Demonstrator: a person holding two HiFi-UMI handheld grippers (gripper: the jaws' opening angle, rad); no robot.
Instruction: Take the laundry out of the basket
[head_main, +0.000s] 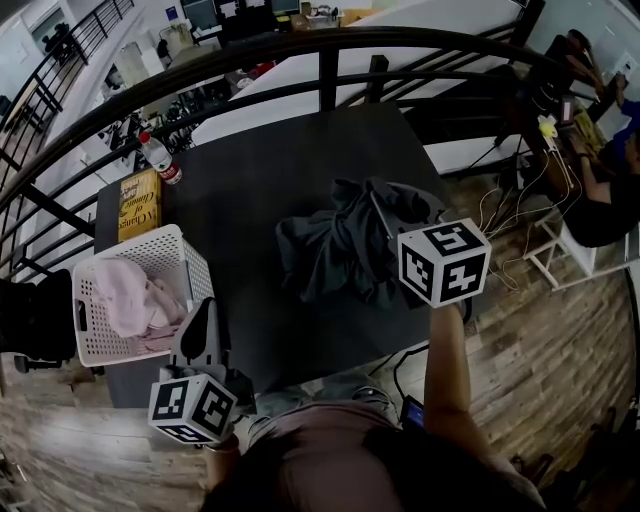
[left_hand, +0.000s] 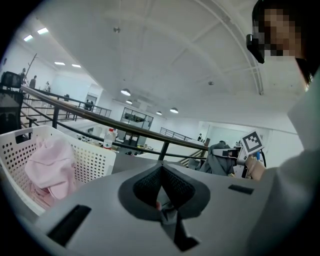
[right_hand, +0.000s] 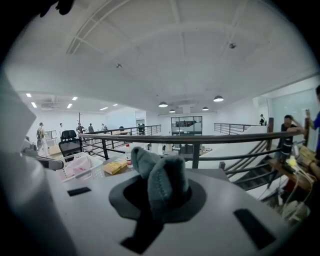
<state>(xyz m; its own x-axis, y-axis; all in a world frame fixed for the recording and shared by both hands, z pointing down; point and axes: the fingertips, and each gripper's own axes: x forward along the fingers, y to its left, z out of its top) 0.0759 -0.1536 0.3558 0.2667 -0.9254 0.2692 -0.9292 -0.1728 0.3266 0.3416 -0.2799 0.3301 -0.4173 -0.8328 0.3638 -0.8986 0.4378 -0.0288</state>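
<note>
A white perforated basket (head_main: 130, 240) stands at the left end of the dark table (head_main: 260, 170) with pink laundry (head_main: 135, 300) inside. A dark grey garment (head_main: 330, 250) lies crumpled at mid table. My right gripper (head_main: 398, 228) is shut on its right edge, and a fold of the grey cloth (right_hand: 162, 180) bulges between the pads. My left gripper (head_main: 203, 305) hovers at the basket's near right corner, jaws shut with nothing held. In the left gripper view, the basket (left_hand: 85, 150) and the pink laundry (left_hand: 47, 167) sit left of that gripper (left_hand: 161, 167).
A plastic bottle (head_main: 160, 158) and a yellow box (head_main: 140, 203) lie behind the basket. A black curved railing (head_main: 330, 45) runs past the table's far edge. A black chair (head_main: 35, 310) stands left of the basket. People sit at a desk at far right.
</note>
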